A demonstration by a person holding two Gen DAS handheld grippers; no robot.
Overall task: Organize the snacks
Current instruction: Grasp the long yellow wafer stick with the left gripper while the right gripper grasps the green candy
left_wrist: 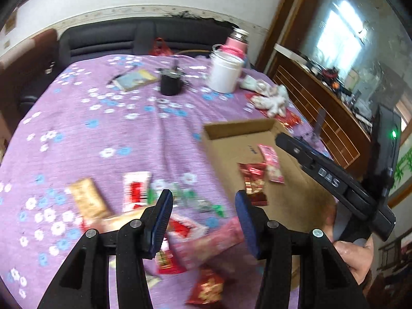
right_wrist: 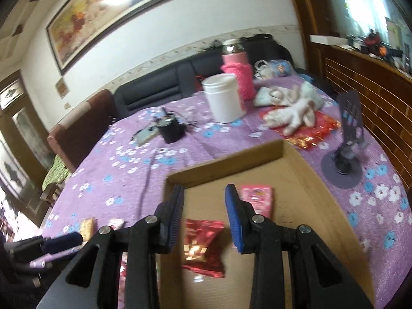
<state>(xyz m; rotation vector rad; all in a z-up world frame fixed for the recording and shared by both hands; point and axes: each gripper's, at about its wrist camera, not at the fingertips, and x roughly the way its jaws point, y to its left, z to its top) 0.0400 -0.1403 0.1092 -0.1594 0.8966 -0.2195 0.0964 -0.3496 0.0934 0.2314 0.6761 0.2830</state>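
Note:
A shallow cardboard box (right_wrist: 303,170) lies on the purple flowered tablecloth. Inside it are a red foil packet (right_wrist: 203,244) and a pink packet (right_wrist: 257,198). My right gripper (right_wrist: 204,216) hovers over the box, open, with the red packet lying on the box floor below its fingers. In the left wrist view the box (left_wrist: 231,139) is at the right, and the right gripper (left_wrist: 283,141) reaches over it. My left gripper (left_wrist: 203,219) is open and holds nothing. Beneath it, loose snacks lie on the cloth: a beige packet (left_wrist: 87,200), a red-and-white packet (left_wrist: 136,190) and a pink packet (left_wrist: 206,242).
At the far side of the table stand a white jar (left_wrist: 225,72), a pink bottle (left_wrist: 237,43) and a black cup (left_wrist: 171,83). A plush toy (left_wrist: 273,100) lies on red wrappers. A grey phone stand (right_wrist: 347,134) is right of the box. A dark sofa runs behind.

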